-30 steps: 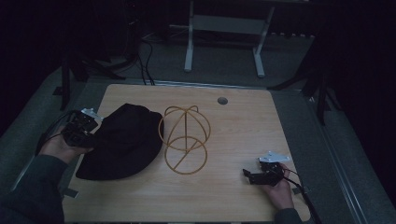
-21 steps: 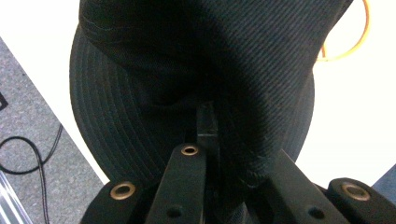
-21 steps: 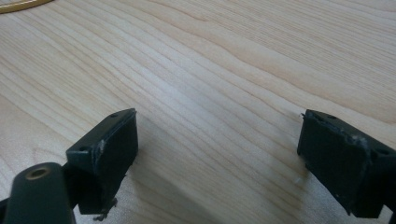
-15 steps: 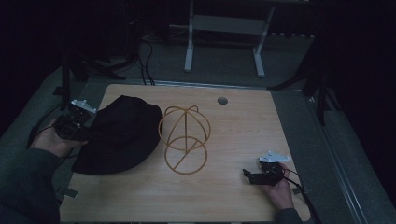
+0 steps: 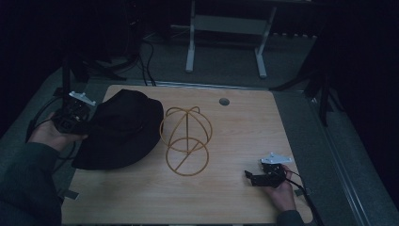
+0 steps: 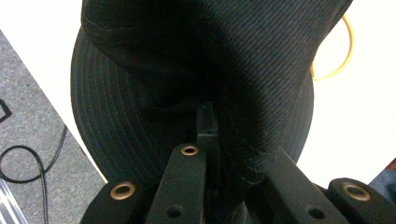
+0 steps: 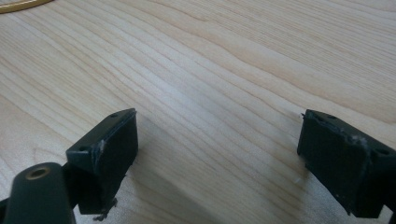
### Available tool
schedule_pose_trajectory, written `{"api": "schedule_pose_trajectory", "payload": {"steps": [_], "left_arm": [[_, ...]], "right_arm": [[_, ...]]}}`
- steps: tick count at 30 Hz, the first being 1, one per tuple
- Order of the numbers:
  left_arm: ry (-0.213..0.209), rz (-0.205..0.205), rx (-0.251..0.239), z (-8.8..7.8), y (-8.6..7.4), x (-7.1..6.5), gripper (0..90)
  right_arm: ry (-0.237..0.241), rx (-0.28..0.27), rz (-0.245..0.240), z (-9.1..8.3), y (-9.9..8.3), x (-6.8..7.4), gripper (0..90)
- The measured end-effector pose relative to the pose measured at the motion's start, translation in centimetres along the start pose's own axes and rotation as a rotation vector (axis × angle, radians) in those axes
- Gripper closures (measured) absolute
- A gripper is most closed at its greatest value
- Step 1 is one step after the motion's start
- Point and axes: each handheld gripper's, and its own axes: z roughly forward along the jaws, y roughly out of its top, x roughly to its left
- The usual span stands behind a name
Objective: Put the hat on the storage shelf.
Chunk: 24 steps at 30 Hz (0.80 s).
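Observation:
A black bucket hat (image 5: 123, 129) lies on the left part of the wooden table (image 5: 244, 132), partly raised at its left edge. My left gripper (image 5: 83, 121) is at that edge, shut on the hat's fabric (image 6: 154, 60); in the left gripper view the jaws of the left gripper (image 6: 210, 126) pinch a fold near the brim. A gold wire dome stand (image 5: 186, 140) is upright just right of the hat, its ring (image 6: 334, 65) peeking out behind the crown. My right gripper (image 5: 251, 178) rests near the table's front right, open, with bare wood between its pads (image 7: 109, 147).
A round cable hole (image 5: 224, 101) sits near the table's far edge. Behind the table are a white desk frame (image 5: 226, 28) and floor cables (image 5: 146, 52). Grey carpet surrounds the table. The table's left edge runs right beside my left hand.
My left gripper has drawn back and to the left with the hat's edge, and the hat has shifted and lifted with it. The right gripper has stayed put.

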Motion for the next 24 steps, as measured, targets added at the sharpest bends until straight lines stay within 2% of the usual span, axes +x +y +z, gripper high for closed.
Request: {"api": "schedule_pose_trajectory", "payload": {"steps": [6,24], "left_arm": [[-0.008,-0.001,-0.029,-0.8,0.7,0.1,88.2],[0.005,0.02,-0.065,-3.1,3.0,-0.2,88.2]], "right_arm": [[0.0,0.0,-0.001,0.0,0.0,0.0,12.1],[0.0,0.0,0.0,0.0,0.0,0.0,12.1]]}}
